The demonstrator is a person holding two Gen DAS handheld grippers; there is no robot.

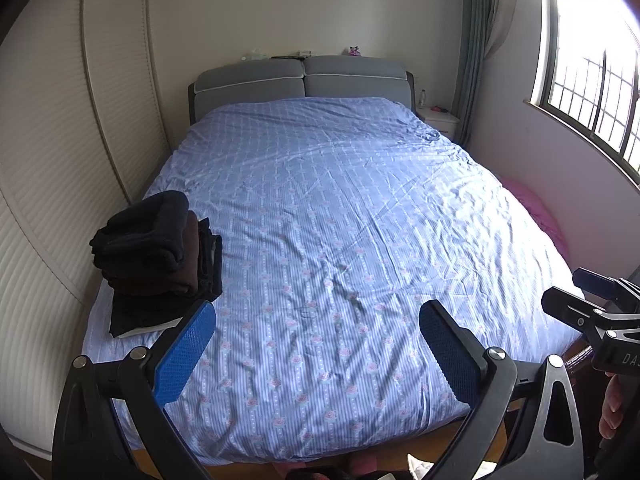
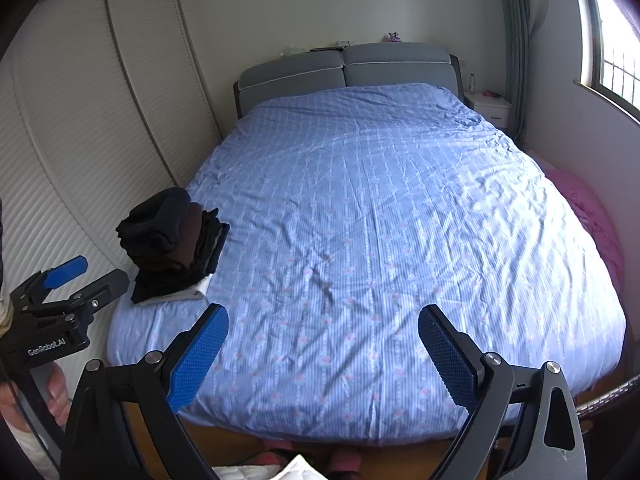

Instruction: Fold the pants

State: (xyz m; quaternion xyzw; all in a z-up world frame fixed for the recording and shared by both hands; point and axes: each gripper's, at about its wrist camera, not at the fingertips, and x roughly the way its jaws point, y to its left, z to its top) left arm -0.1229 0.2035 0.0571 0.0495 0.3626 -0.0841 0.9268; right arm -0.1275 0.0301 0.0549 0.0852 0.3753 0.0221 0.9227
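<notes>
A stack of folded dark pants rests on the near left corner of the bed, black and brown pieces with a pale one at the bottom. My left gripper hovers open above the foot of the bed, just right of the stack, its blue pads holding nothing. In the right wrist view my right gripper is open too, with nothing between its fingers, over the bed's near edge. The left gripper also shows at the left of that view, open. Part of the right gripper's body shows at the right edge of the left wrist view.
The bed is covered by a wrinkled blue patterned sheet and has a grey headboard. White louvred wardrobe doors run along the left. A pink cloth lies between bed and window wall. A white nightstand stands at the far right.
</notes>
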